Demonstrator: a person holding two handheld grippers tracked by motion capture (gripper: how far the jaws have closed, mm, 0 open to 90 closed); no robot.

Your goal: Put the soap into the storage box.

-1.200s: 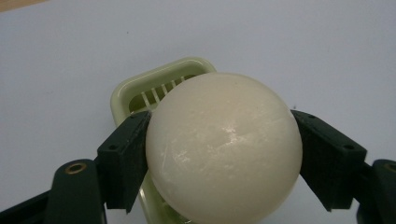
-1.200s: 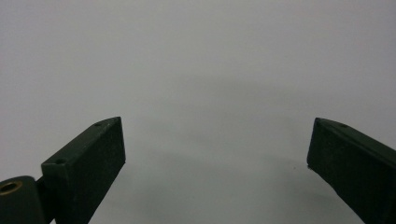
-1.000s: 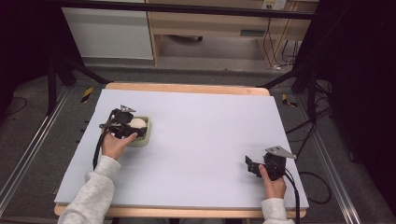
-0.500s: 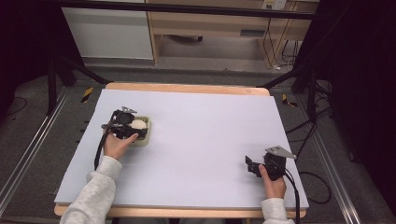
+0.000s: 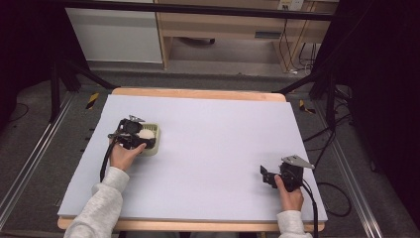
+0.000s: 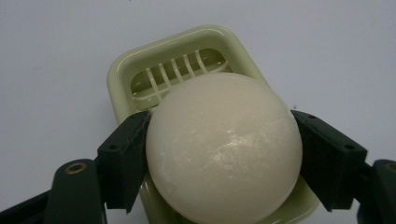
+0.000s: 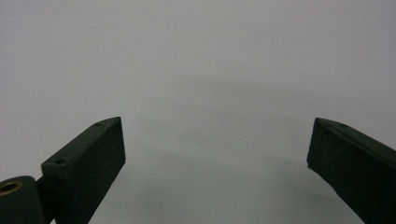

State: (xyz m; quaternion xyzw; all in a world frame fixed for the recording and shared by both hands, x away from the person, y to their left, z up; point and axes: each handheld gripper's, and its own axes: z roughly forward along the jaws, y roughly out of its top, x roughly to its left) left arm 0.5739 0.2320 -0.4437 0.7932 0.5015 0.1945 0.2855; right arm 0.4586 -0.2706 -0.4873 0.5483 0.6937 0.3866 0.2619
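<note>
A pale green slotted tray (image 6: 182, 60) lies on the left part of the table, its rim (image 5: 155, 135) seen from above. A cream-white ball (image 6: 223, 147) is held just over it, with the black jaws of my left gripper (image 6: 219, 156) pressed on both its sides. From above, the ball (image 5: 145, 134) shows beside my left gripper (image 5: 136, 138) at the tray's near-left side. My right gripper (image 5: 267, 176) rests near the table's front right, jaws wide apart (image 7: 215, 168) with nothing between them.
The table is covered by a light lavender sheet (image 5: 213, 144) with a wooden edge (image 5: 198, 92) at the back. Cables trail from both grippers. Metal rails and black stand legs flank the table on the floor.
My left gripper with the ball has shifted slightly toward the tray. The right gripper has stayed put.
</note>
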